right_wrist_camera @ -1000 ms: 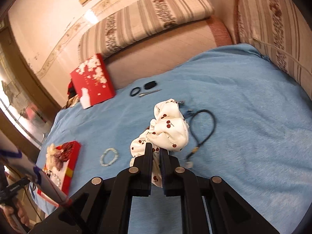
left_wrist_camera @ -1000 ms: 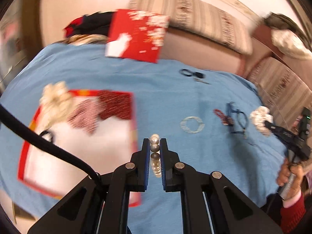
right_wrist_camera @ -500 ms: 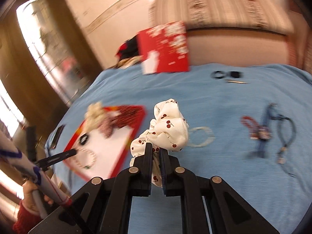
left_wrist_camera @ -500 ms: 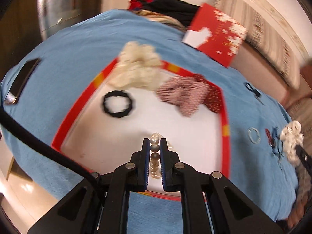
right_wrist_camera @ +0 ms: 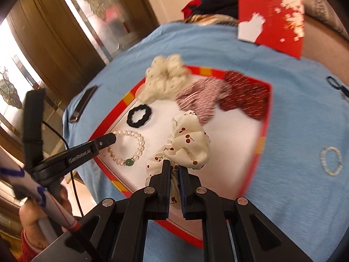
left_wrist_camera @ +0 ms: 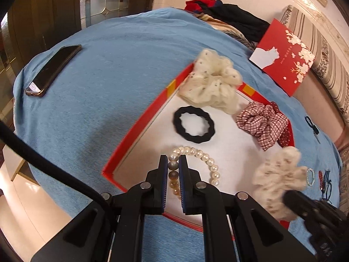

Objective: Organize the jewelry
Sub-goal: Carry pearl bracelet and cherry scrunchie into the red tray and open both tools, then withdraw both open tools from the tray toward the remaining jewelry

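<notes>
Pearls first: your left gripper [left_wrist_camera: 173, 163] clamps one pearl bracelet [left_wrist_camera: 196, 166] over the red-rimmed tray [left_wrist_camera: 135, 131]. Your right gripper [right_wrist_camera: 173, 170] pinches one cherry-print scrunchie [right_wrist_camera: 185, 144] above it. Inside lie three scrunchies and one black hair tie [left_wrist_camera: 194, 127]. One bead bracelet [right_wrist_camera: 331, 161] stays on the blue cloth [left_wrist_camera: 109, 76].

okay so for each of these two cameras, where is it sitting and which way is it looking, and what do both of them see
Left wrist: rides the left gripper, angled down at the red tray; its jaws are shut on the pearl bracelet.
Right wrist: rides the right gripper, angled down over the same tray; its jaws are shut on the cherry scrunchie; a hand shows lower left.
Shared: tray, bracelet, black hair tie, phone, and each other's gripper.
</notes>
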